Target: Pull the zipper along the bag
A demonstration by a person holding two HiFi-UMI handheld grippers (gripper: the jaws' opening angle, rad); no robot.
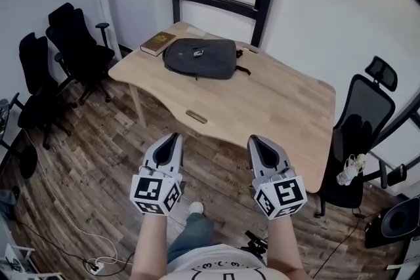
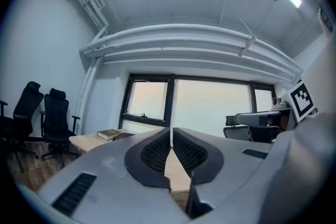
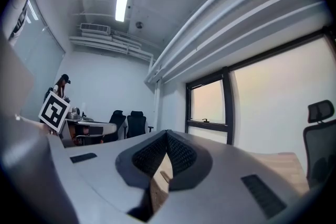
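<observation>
A dark grey bag [image 1: 199, 58] lies flat at the far end of the wooden table [image 1: 275, 108], under the window; its zipper is too small to make out. Both grippers are held over the floor in front of the table, well short of the bag. My left gripper [image 1: 173, 140] is shut with nothing between its jaws, and so is my right gripper [image 1: 256, 142]. In the left gripper view the left gripper [image 2: 171, 131] points toward the window with its tips together. The right gripper [image 3: 167, 135] shows the same in the right gripper view.
A brown book [image 1: 157, 43] lies left of the bag on the table. Black office chairs [image 1: 75, 49] stand at the left wall and another chair [image 1: 364, 115] at the table's right. Cables [image 1: 98, 252] run over the wood floor.
</observation>
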